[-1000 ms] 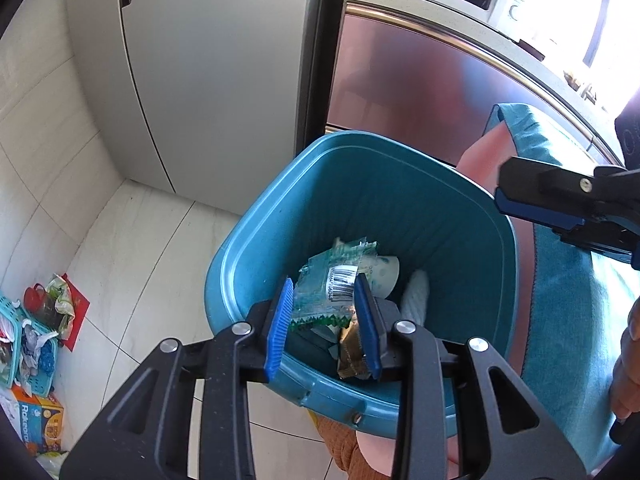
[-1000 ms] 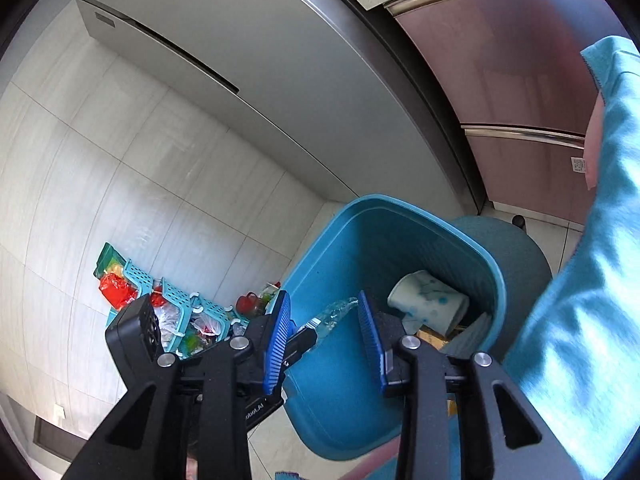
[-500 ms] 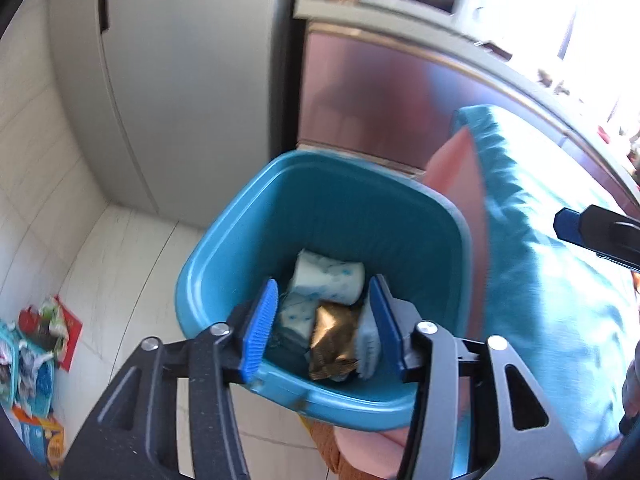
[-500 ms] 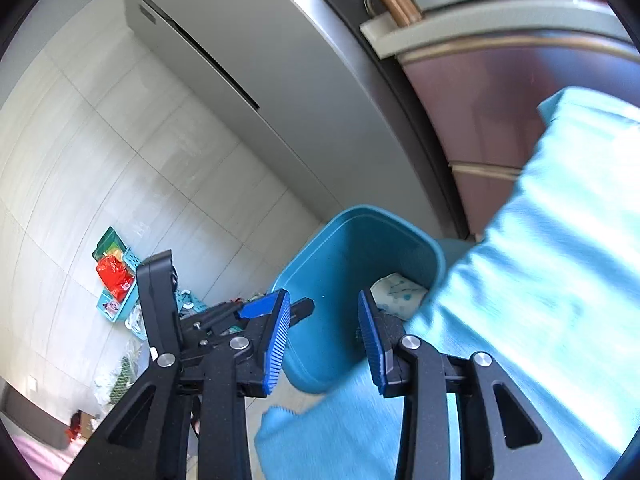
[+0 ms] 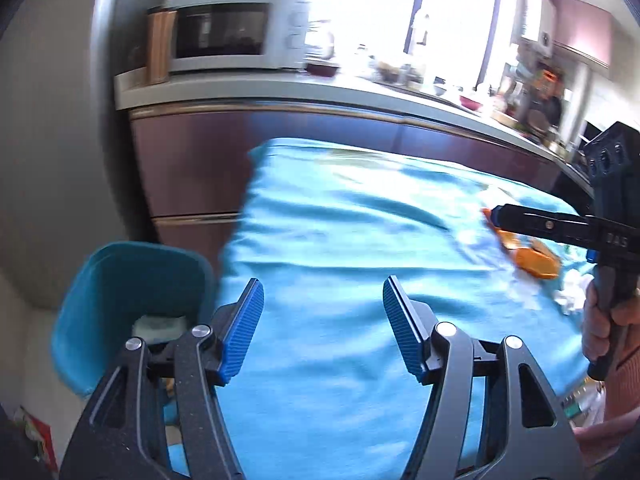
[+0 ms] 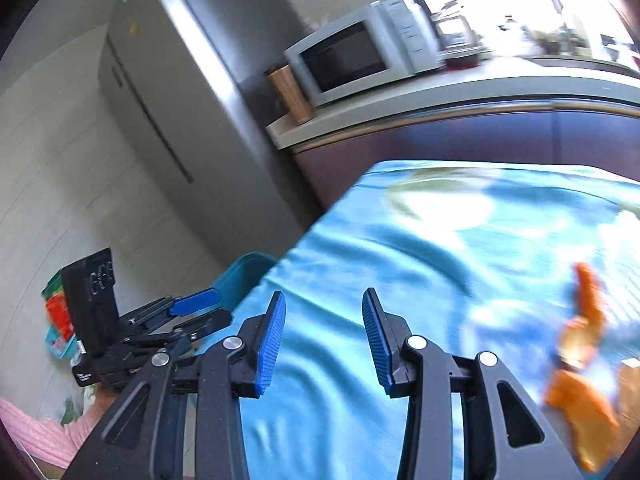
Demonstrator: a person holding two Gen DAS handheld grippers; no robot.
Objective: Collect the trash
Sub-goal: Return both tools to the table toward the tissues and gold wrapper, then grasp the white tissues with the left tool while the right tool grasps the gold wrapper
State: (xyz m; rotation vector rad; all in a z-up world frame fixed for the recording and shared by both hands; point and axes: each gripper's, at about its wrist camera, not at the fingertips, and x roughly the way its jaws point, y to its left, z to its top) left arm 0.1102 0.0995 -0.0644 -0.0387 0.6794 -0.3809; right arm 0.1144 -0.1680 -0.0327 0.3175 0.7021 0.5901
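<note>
Both the left tongs (image 5: 323, 326) and right tongs (image 6: 323, 340) gaped empty over the blue-clothed surface (image 5: 360, 248). Orange wrappers (image 6: 580, 396) lay far right; the teal bin (image 5: 120, 280) stood left, below a microwave (image 5: 236, 36).

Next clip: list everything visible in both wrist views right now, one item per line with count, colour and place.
Trash bin: one, teal, on the floor at the table's left end, pale trash inside.
Tablecloth: one, light blue, covering the table.
Orange wrappers: a few, orange, blurred, on the cloth's right side.
White scraps: some, white, blurred, beside the orange wrappers.
Microwave: one, white, on the counter behind the table.
Wooden block: one, brown, left of the microwave.
Fridge: one, grey, at the counter's left end.
Floor baskets: colourful, blurred, count unclear, against the wall.
Left gripper: one, black with blue pads, open, empty, above the cloth.
Right gripper: one, same colours, open, empty, above the cloth.
</note>
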